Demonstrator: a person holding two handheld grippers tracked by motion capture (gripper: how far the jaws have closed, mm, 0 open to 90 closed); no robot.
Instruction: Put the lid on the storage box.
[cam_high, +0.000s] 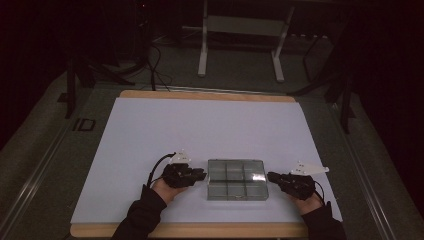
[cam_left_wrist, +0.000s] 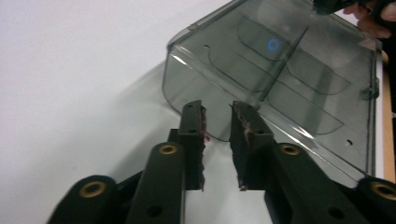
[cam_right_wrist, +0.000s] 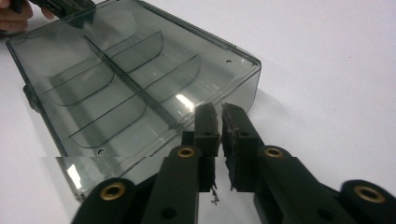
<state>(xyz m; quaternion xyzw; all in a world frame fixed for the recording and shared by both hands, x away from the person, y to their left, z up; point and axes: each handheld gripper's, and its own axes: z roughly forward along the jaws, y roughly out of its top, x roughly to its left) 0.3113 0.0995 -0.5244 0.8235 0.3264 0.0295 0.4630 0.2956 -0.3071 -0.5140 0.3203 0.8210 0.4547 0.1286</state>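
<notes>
A clear smoky plastic compartment box (cam_high: 237, 179) with its lid closed lies on the white sheet near the front. My left gripper (cam_high: 202, 174) is at the box's left end and my right gripper (cam_high: 270, 176) at its right end. In the left gripper view the box (cam_left_wrist: 280, 79) lies just beyond my left gripper (cam_left_wrist: 217, 109), whose jaws stand a little apart with nothing between them. In the right gripper view the box (cam_right_wrist: 116, 84) has its corner just ahead of my right gripper (cam_right_wrist: 218, 109), whose jaws are almost together and hold nothing.
The white sheet (cam_high: 200, 130) covers a wooden board whose front edge (cam_high: 200, 231) runs below the hands. A metal stand (cam_high: 240, 45) is on the floor behind the table. The surroundings are dark.
</notes>
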